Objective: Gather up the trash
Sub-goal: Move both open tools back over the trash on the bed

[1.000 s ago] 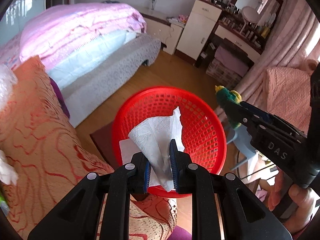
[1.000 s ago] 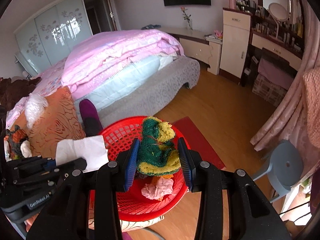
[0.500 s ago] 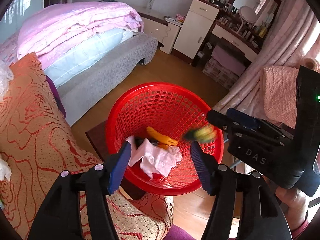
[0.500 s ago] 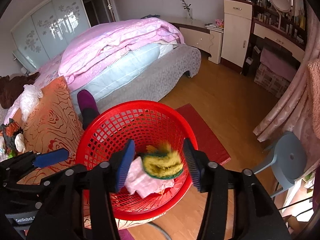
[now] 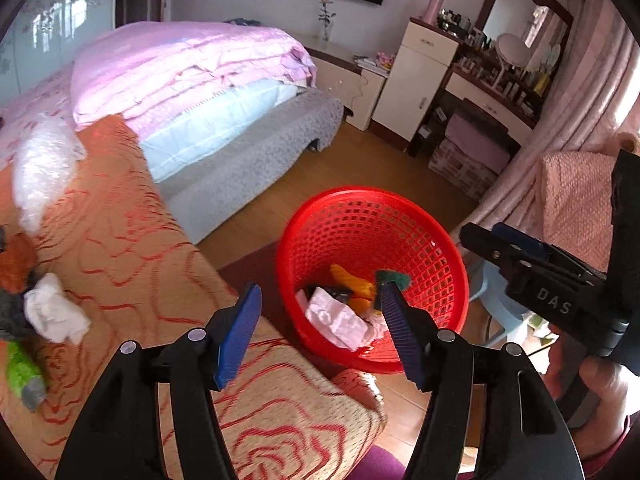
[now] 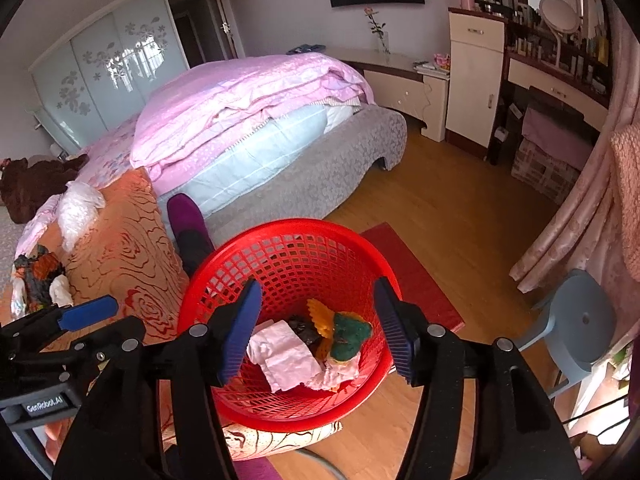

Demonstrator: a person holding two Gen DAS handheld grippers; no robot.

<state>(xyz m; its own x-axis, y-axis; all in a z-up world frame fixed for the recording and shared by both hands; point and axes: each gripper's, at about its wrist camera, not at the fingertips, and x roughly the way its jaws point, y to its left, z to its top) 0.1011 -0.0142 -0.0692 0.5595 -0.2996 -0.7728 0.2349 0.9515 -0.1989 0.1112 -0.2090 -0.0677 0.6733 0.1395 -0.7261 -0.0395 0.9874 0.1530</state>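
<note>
Drop step done: left gripper (image 5: 320,332) and right gripper (image 6: 316,330) jaws had just opened, half-wide, empty. Tissue (image 6: 282,358) and sponge (image 6: 348,338) lay in basket (image 6: 240,256) below jaws. Next: fetch wad (image 5: 54,314) left of left jaws.

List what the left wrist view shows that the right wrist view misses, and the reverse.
Only left wrist: a green scrap on the orange cover, and a hand holding the other hand-held gripper. Only right wrist: the grey stool and a brown plush. Both: the red basket holding the tissue and green sponge.
</note>
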